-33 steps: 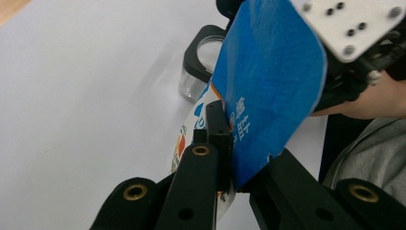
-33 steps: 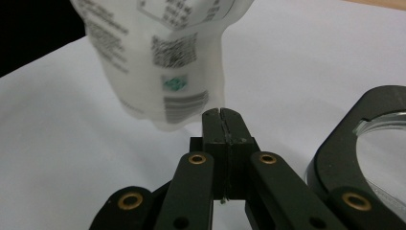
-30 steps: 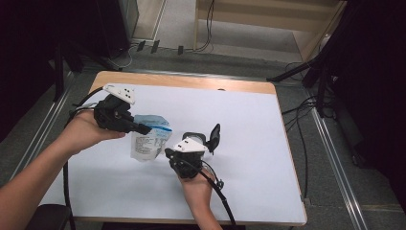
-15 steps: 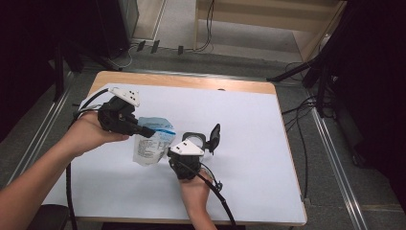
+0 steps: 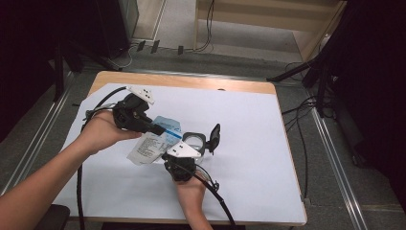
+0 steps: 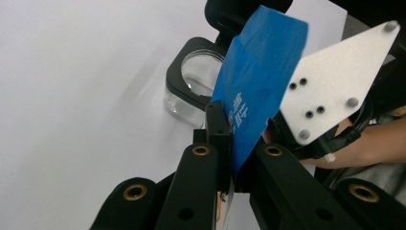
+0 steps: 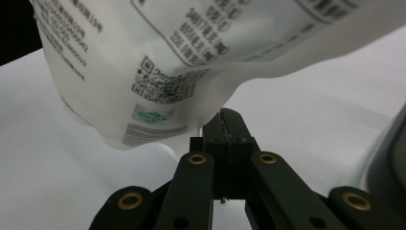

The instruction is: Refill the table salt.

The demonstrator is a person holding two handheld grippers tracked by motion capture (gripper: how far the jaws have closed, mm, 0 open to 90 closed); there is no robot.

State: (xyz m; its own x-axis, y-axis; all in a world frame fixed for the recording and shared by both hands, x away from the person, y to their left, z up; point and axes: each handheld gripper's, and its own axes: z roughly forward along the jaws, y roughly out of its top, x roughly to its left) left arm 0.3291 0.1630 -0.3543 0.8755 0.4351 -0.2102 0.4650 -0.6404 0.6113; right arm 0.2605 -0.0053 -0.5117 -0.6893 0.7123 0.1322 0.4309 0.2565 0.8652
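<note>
— What have you got in your left gripper (image 6: pixel 225 139)?

— A pouch (image 5: pixel 152 143), white with printed text and a blue top. My left jaws are clamped tight on its blue upper edge (image 6: pixel 258 81), and the bag hangs tilted above the table (image 5: pixel 249 115), left of the middle and a bit nearer the left edge than the right.

— And your right gripper (image 7: pixel 225 129)?

— Its jaws are pressed together with nothing visibly between them. In the right gripper view the white body of the pouch (image 7: pixel 158 57) hangs just over the jaw tips, close enough that I cannot tell whether it touches them. From above, my right gripper (image 5: pixel 184 158) sits just under the pouch's lower corner, towards the near edge of the table.

— Anything else close by?

— A small clear container (image 5: pixel 195 143) with a black rim stands just right of the pouch, near the table's middle, its black lid (image 5: pixel 215 138) flipped up on the right side. In the left gripper view I see the container (image 6: pixel 194 81) right behind the blue edge, and my right gripper's grey three-cornered plate (image 6: pixel 335 81) beside it.
</note>
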